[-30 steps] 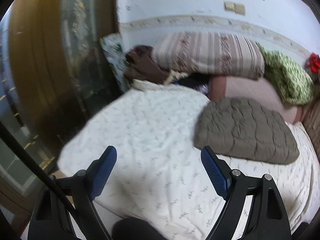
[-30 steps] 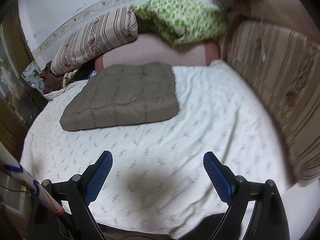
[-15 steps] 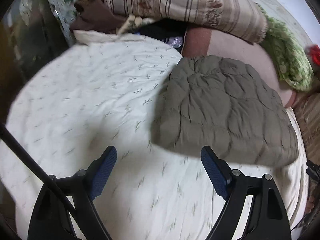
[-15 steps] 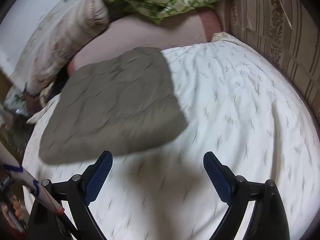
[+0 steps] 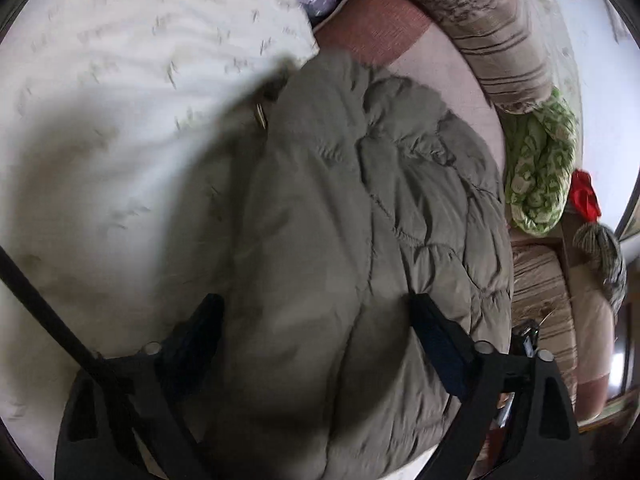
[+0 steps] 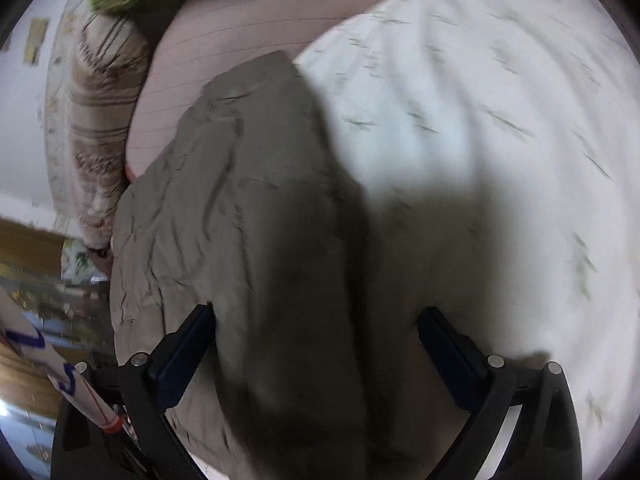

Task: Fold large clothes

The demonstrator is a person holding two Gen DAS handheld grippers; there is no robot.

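A padded olive jacket (image 5: 360,208) lies folded on the bed (image 5: 120,128), below the pillows (image 5: 492,28). Both the left hand-held gripper (image 5: 316,332) and right hand-held gripper (image 6: 316,340) hover over it, spread wide, holding nothing.

your left gripper (image 5: 316,330) has black angular arms, dark blue pads on its fingers (image 5: 434,330), silver round screws at the joints and a thin black cable across its left side. your right gripper (image 6: 316,340) has the same build.
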